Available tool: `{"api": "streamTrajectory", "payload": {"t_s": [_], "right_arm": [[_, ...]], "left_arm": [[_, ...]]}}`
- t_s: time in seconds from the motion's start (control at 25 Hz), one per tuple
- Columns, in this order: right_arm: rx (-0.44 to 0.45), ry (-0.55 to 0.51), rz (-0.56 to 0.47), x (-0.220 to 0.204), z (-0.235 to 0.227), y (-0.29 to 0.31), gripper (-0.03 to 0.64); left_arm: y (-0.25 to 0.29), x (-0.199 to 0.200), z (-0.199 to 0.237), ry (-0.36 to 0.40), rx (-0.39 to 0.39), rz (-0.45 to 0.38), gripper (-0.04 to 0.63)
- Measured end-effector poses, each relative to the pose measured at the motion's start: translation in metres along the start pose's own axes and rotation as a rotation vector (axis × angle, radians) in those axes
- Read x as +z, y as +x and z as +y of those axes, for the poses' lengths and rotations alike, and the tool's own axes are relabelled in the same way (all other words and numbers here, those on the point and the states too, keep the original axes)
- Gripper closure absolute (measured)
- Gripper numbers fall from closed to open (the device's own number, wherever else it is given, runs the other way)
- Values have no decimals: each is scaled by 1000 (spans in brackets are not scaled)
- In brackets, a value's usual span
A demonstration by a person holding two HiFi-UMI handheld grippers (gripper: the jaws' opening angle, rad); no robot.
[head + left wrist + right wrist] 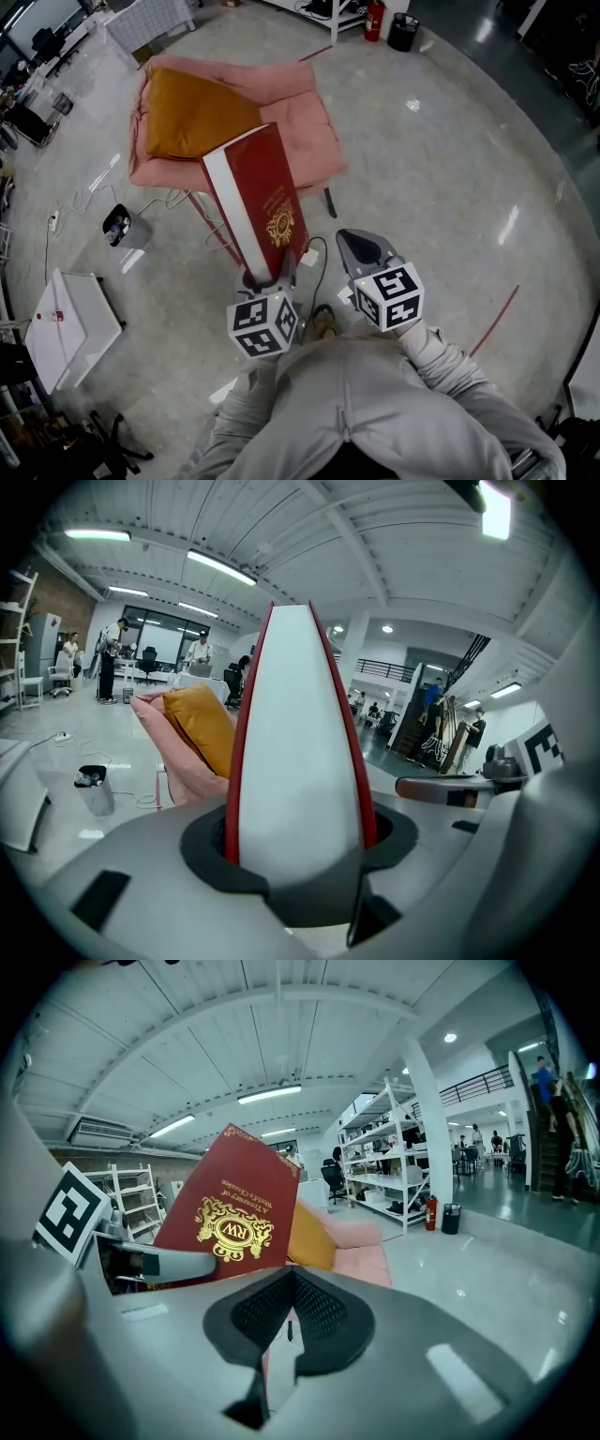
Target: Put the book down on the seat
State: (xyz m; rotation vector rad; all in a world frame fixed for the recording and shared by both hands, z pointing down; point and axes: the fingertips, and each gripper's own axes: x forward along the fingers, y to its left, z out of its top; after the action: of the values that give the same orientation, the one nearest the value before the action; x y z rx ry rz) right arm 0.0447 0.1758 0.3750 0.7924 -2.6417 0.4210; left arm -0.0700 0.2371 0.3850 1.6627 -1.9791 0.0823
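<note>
My left gripper (267,274) is shut on the lower end of a thick red book (262,199) with white page edges, holding it upright and leaning away from me. In the left gripper view the book (298,733) fills the gap between the jaws of that gripper (298,855). A pink cushioned seat (305,131) stands just beyond the book, and an orange pillow (192,117) rests against its back. My right gripper (361,246) hovers to the right of the book, shut with nothing in it. The right gripper view shows the book's gold-crested cover (230,1208) beyond that gripper (291,1321).
On the floor left of the seat are a small white bin (117,225) and a cable. A white board (70,328) lies at the far left. A fire extinguisher (375,19) and black bin (403,31) stand far back. Red tape (494,319) marks the floor at right.
</note>
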Motion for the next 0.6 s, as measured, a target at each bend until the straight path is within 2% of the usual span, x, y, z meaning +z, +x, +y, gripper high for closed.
{"api": "streamTrajectory", "payload": {"t_s": [0.36,0.6], "right_arm": [[-36,28,1,12,-30,22,617],[-6,24,7,23,-50,53,617]], "left_arm": [[36,17,8,-6,2,6,356],[67,27,11,-10,26,10,356]]}}
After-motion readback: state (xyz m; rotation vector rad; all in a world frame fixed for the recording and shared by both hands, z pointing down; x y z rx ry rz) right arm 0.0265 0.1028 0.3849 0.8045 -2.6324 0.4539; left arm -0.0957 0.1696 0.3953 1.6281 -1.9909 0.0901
